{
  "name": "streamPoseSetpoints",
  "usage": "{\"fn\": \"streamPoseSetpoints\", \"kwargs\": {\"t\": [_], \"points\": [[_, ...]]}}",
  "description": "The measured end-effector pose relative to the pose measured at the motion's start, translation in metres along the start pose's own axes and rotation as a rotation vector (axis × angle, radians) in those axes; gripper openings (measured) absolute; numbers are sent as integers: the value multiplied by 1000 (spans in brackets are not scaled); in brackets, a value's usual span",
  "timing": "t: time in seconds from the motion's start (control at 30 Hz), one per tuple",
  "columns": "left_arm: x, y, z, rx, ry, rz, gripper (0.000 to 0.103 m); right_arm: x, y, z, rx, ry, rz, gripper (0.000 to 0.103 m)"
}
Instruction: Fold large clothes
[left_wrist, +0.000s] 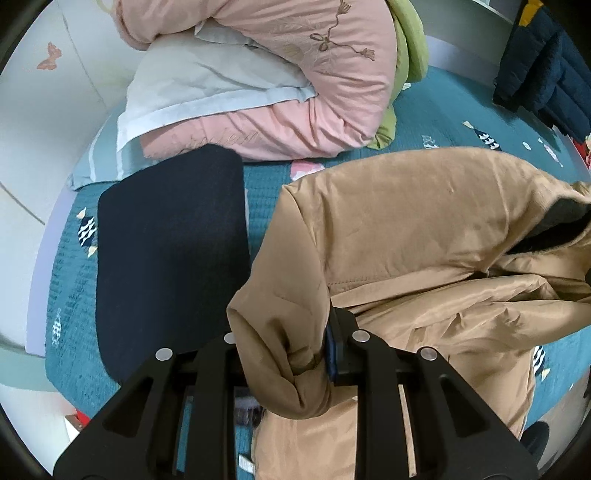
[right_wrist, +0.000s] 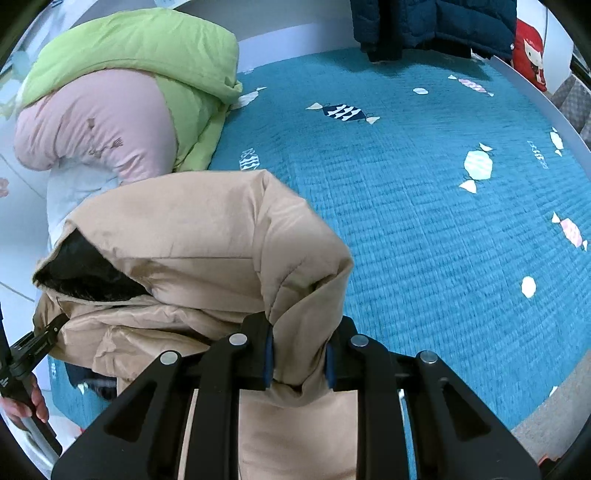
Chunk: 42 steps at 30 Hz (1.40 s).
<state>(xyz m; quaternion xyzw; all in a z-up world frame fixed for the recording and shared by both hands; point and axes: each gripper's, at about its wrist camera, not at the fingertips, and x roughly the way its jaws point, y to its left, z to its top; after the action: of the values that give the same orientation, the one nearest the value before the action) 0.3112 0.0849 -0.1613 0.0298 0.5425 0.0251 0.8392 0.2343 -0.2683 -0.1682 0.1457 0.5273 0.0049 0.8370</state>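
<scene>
Pinching a thick bunch of tan fabric between its blue-padded fingers, the left gripper (left_wrist: 295, 354) holds one side of the tan padded jacket (left_wrist: 424, 240), its jaws closed onto the cloth. The right gripper (right_wrist: 300, 354) does the same on the other side, its two fingers pressed against a gathered fold of the same jacket (right_wrist: 207, 236). The jacket is held up between the two tools, over the teal quilted bedspread (right_wrist: 424, 221) with its candy print; its dark fleece collar lining (right_wrist: 85, 273) shows at the open neck. In the right wrist view the left gripper's tip (right_wrist: 48, 332) touches the jacket's far edge, and a bare hand (right_wrist: 26, 406) grips its handle. Just beside the jacket on the left lies a flat, folded navy garment (left_wrist: 166, 258). Farther back sits a heap of bedding: a pink quilt (left_wrist: 295, 74), a white pillow (left_wrist: 207, 81) and a green quilt (right_wrist: 140, 48). A dark blue puffer coat (left_wrist: 546, 74) rests at the bed's far edge.
</scene>
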Motion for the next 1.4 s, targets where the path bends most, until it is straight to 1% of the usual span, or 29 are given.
{"fn": "streamPoseSetpoints", "kwargs": {"t": [0.13,0.23,0.33,0.43,0.63,0.73,0.87,0.93,1.03,1.07,1.1,1.13,1.17,1.2,1.3,1.37,1.4], "points": [[-14,1,-27,18,-16,4,22,-17,1,-27,-18,-9,5,19],[-22,4,-49,24,-21,-5,22,-24,0,-46,-28,1,14,19],[-26,6,-71,36,-17,-8,22,-30,-2,-66,-26,-1,26,19],[-26,9,-91,44,-10,0,22,-32,-3,-86,-33,-1,20,19],[-20,15,-134,26,28,-29,22,-23,-14,-137,-30,42,11,19],[-14,13,-156,31,50,-24,22,-14,-20,-163,-30,71,6,19],[-4,8,-181,45,69,-7,22,2,-29,-186,-30,126,6,21],[0,7,-191,53,74,0,23,8,-34,-196,-20,160,8,23],[4,9,-203,53,89,5,27,8,-37,-210,-31,185,13,27],[4,10,-207,57,91,8,32,7,-39,-214,-33,194,16,29],[3,12,-212,63,100,15,41,6,-41,-219,-29,200,18,32],[2,13,-215,69,112,18,46,4,-45,-223,-20,215,14,35],[1,15,-222,78,128,15,49,1,-48,-227,-8,227,5,45],[-2,17,-228,87,136,7,49,-3,-53,-231,7,239,0,51],[-16,26,-244,98,141,-8,51,-21,-62,-240,43,255,28,52],[-27,32,-251,96,133,-5,52,-36,-66,-242,53,238,25,53],[-32,36,-252,94,129,-5,55,-46,-68,-242,58,228,16,55]]}}
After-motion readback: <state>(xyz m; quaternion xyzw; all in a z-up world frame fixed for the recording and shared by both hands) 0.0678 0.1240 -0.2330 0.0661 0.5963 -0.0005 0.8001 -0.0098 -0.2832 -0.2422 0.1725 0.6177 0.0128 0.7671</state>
